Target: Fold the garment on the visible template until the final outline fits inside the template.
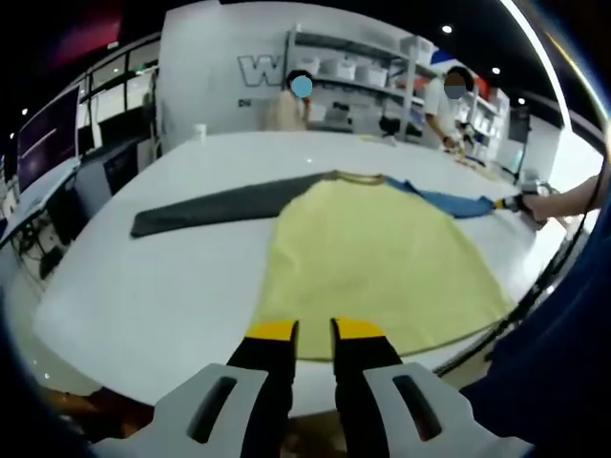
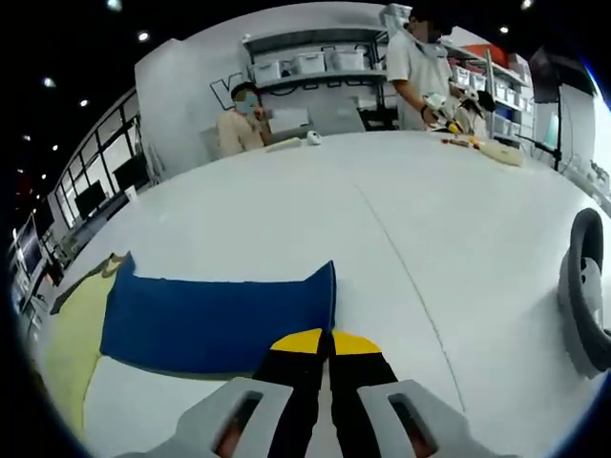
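A long-sleeved garment lies spread flat on the white table (image 1: 191, 277). Its body is yellow (image 1: 377, 258), one sleeve is dark grey (image 1: 220, 207) and reaches left, and the other is blue (image 1: 453, 201) and reaches right. My left gripper (image 1: 315, 330) hovers at the yellow hem with its jaws a little apart, and cloth shows in the gap. My right gripper (image 2: 325, 340) is shut on the cuff end of the blue sleeve (image 2: 210, 320). In the left gripper view, the right gripper (image 1: 521, 202) holds that cuff, with a hand (image 1: 565, 200) behind it.
Two people are at the table's far side (image 2: 243, 124) (image 2: 420, 67), in front of shelves with boxes. Small items lie on the far right of the table (image 2: 482, 148). A grey round object (image 2: 582, 286) stands close on the right. The hem lies near the table's front edge (image 1: 143, 382).
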A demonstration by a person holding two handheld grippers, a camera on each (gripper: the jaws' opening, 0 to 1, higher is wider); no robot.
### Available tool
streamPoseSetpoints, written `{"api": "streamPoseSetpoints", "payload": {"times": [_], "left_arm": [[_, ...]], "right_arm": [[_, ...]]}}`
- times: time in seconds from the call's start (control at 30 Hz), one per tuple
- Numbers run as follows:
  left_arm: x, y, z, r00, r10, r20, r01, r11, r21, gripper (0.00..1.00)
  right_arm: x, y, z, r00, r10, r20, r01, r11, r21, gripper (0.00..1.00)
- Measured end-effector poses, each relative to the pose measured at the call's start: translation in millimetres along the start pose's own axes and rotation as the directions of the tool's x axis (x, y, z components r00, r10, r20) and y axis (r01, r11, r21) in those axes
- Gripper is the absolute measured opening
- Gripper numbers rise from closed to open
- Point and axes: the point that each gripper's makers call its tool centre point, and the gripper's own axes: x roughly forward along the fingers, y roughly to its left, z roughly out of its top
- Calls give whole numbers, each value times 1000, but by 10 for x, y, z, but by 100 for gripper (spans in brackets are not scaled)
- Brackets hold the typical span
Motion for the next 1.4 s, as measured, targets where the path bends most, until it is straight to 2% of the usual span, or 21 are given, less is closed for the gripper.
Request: {"api": "streamPoseSetpoints", "payload": {"times": [0.1, 0.13, 0.27, 0.37, 0.5, 0.6, 0.63, 0.7, 0.77, 0.83, 0.9, 1.0, 1.07, 1.13, 1.17, 1.23, 1.3, 1.37, 1.4], "left_arm": [[12, -84, 7, 1000, 4, -2, -4, 1000, -8, 14], [15, -101, 9, 1000, 6, -4, -6, 1000, -9, 14], [22, -92, 11, 1000, 11, -2, -12, 1000, -16, 14], [45, -145, 5, 1000, 13, -5, -13, 1000, -19, 14], [59, -139, -27, 1000, 13, -10, -13, 1000, -19, 14], [59, -124, -41, 1000, 13, -11, -14, 1000, -24, 14], [62, -117, -59, 1000, 11, -10, -11, 1000, -26, 14], [63, -119, -64, 1000, 9, -10, -9, 1000, -26, 14], [78, -105, -77, 1000, 0, -9, 0, 1000, -23, 14], [94, -85, -69, 1000, -4, -6, 3, 1000, -25, 14], [137, -73, -14, 1000, -13, 7, 14, 1000, -26, 14], [238, -63, 71, 999, -25, 24, 25, 999, -29, 14], [295, -49, 148, 999, -27, 33, 28, 999, -30, 15], [354, -20, 203, 999, -29, 42, 30, 999, -24, 15], [402, 39, 251, 998, -29, 47, 30, 999, -21, 16], [478, 103, 328, 998, -27, 54, 28, 999, -15, 18], [619, 211, 445, 998, -18, 61, 19, 1000, -20, 20], [719, 293, 536, 997, -14, 69, 15, 1000, -18, 23], [812, 388, 603, 997, 4, 78, -3, 1000, -12, 25]], "right_arm": [[23, -3, 62, 1000, -3, -3, 3, 1000, -20, 0], [107, -57, 142, 1000, -4, -5, 4, 1000, -28, 0], [123, -114, 233, 1000, -14, 1, 14, 999, -34, 0], [213, -295, 365, 1000, -28, 7, 29, 999, -31, 0], [275, -391, 398, 999, -43, 0, 43, 999, -32, 0], [258, -519, 378, 995, -97, -15, 97, 995, -13, 0], [276, -630, 378, 993, -118, -20, 119, 993, 18, 0], [264, -641, 363, 993, -119, -21, 120, 993, 20, 0], [165, -612, 254, 992, -123, -20, 123, 992, -2, 0], [121, -640, 250, 991, -130, -12, 129, 991, -17, 0], [38, -631, 208, 991, -132, -2, 132, 991, -25, 0], [-161, -594, 116, 987, -162, 17, 162, 987, -15, 1], [-234, -561, 126, 983, -179, 51, 180, 984, -19, 11], [-289, -500, 98, 983, -172, 57, 173, 985, -10, 16], [-314, -383, 98, 988, -138, 75, 139, 990, -5, 16], [-298, -167, 131, 992, -63, 107, 68, 997, -46, 19], [-366, 124, 58, 995, -34, 89, 44, 993, -114, 21], [-318, 248, 59, 996, -3, 86, 14, 991, -136, 21], [-298, 280, 46, 997, -9, 75, 19, 990, -137, 21]]}}
